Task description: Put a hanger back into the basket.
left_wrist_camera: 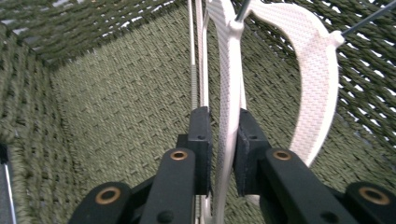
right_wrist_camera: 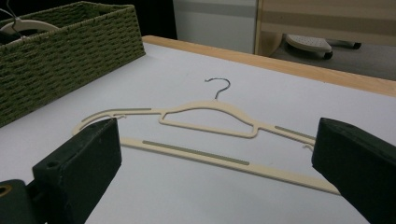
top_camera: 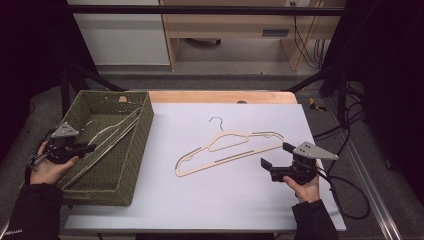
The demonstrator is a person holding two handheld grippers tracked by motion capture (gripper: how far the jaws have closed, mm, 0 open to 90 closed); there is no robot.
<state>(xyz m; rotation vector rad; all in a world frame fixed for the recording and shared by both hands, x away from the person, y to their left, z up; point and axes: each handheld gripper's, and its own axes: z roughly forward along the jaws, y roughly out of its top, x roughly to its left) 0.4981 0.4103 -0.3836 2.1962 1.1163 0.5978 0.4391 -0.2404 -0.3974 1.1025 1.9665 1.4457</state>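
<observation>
A green woven basket (top_camera: 145, 120) stands at the table's left with white hangers (top_camera: 107, 137) lying aslant inside. My left gripper (top_camera: 90, 148) reaches into it. In the left gripper view a white textured hanger bar (left_wrist_camera: 229, 84) runs between the jaws of the left gripper (left_wrist_camera: 224, 116); a thin gap shows beside the left pad, so the jaws stand slightly open around it. A cream hanger (top_camera: 227, 147) with a metal hook lies flat mid-table. My right gripper (top_camera: 276, 155) rests wide open just right of it, holding nothing; the hanger (right_wrist_camera: 205, 121) lies beyond the right gripper (right_wrist_camera: 217, 140).
A white sheet (top_camera: 225, 200) covers the wooden table (top_camera: 220, 96). A second white hanger (left_wrist_camera: 317, 70) curves against the basket's wall (left_wrist_camera: 116, 102). The basket (right_wrist_camera: 70, 46) stands far left in the right gripper view. Cables trail off the table's right side.
</observation>
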